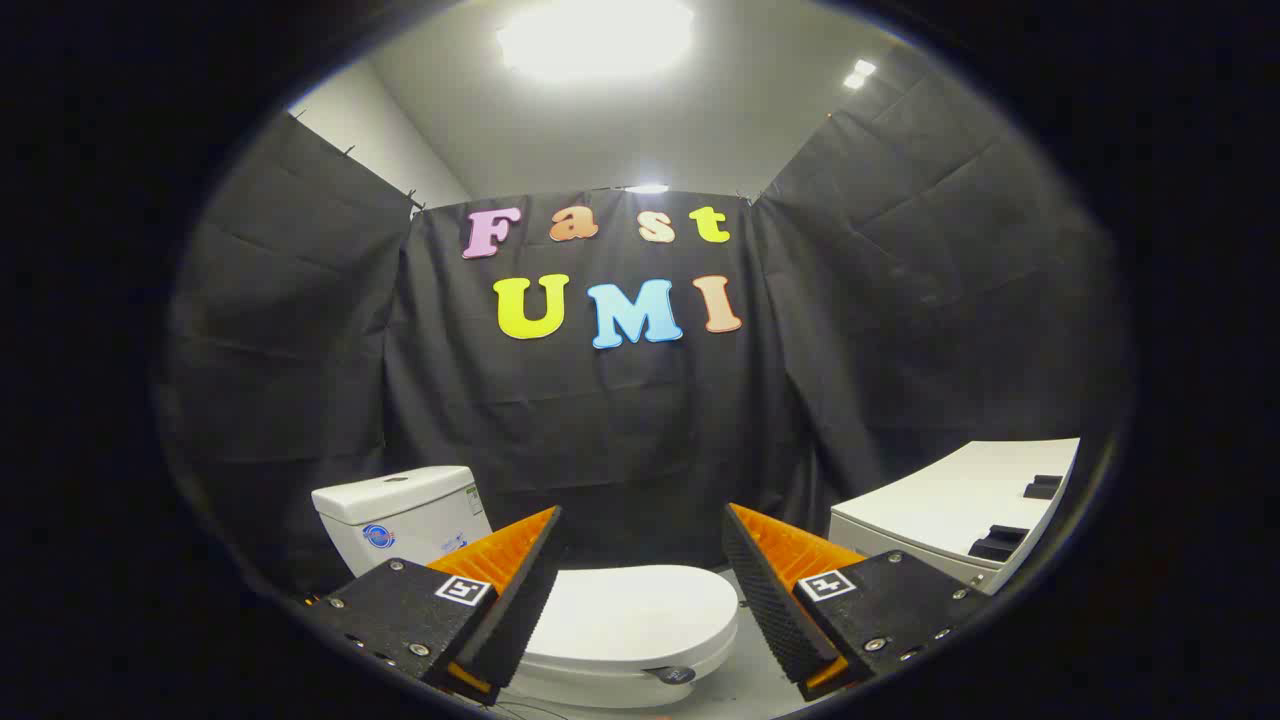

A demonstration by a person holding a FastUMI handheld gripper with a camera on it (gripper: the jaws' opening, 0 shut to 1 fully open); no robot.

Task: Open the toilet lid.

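Toilet lid (640,610) down flat on the bowl, sitting between and just beyond the fingers of the tool (640,550). Tool spread wide, gripping nothing, not touching the lid. Cistern (400,515) behind the lid off to the left, partly hidden by the left finger. White worktop (960,495) to the right with two dark blocks (1020,515) on it. Black cloth wall behind, nothing between fingers and lid.

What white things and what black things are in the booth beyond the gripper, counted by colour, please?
White: 3, the tank, the lid, the cabinet.
Black: 2, two blocks on the cabinet.
Total: 5.
The open gripper touches none.
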